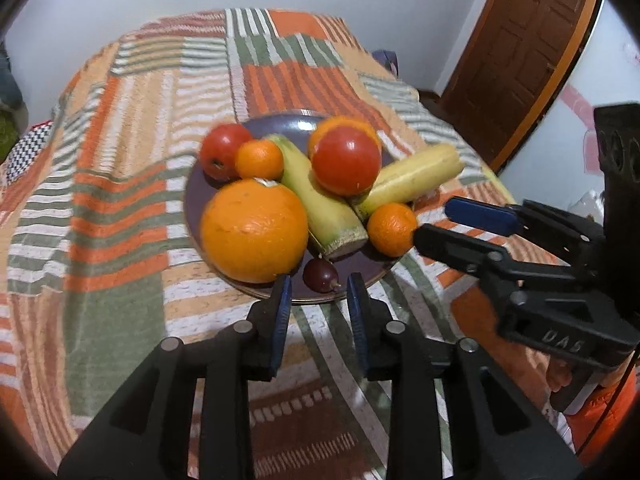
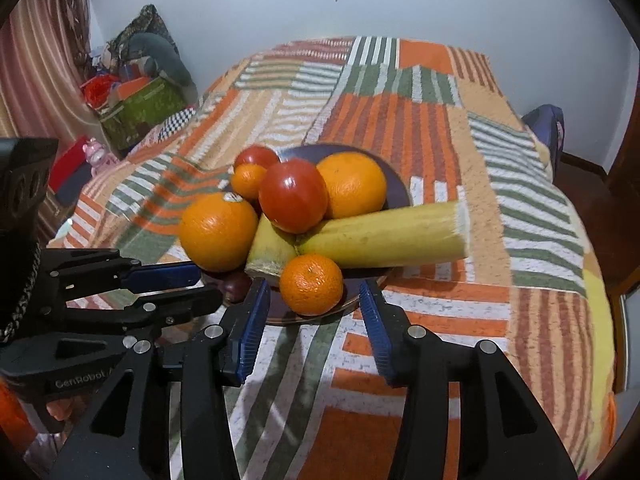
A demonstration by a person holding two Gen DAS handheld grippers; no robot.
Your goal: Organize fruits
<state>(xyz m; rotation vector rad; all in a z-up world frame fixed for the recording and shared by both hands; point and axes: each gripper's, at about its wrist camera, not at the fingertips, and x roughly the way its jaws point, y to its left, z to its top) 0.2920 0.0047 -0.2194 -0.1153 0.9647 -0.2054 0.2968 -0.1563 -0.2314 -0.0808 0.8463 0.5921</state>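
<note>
Fruit crowded the plate (image 1: 200, 200) w/ hardly a gap (tomato (image 1: 346, 160) stacked on the bananas (image 1: 320, 200)), the right gripper (image 1: 430, 220) blocked its right side, while bare striped cloth (image 1: 120, 220) lay left & beyond.

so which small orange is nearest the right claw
The small orange at the plate's near rim, just ahead of the right claw; the other sits far back.

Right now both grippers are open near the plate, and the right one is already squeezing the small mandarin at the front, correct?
Not quite. The right gripper is open, and the mandarin sits free on the plate, as the right wrist view shows. The left gripper is open too.
</note>
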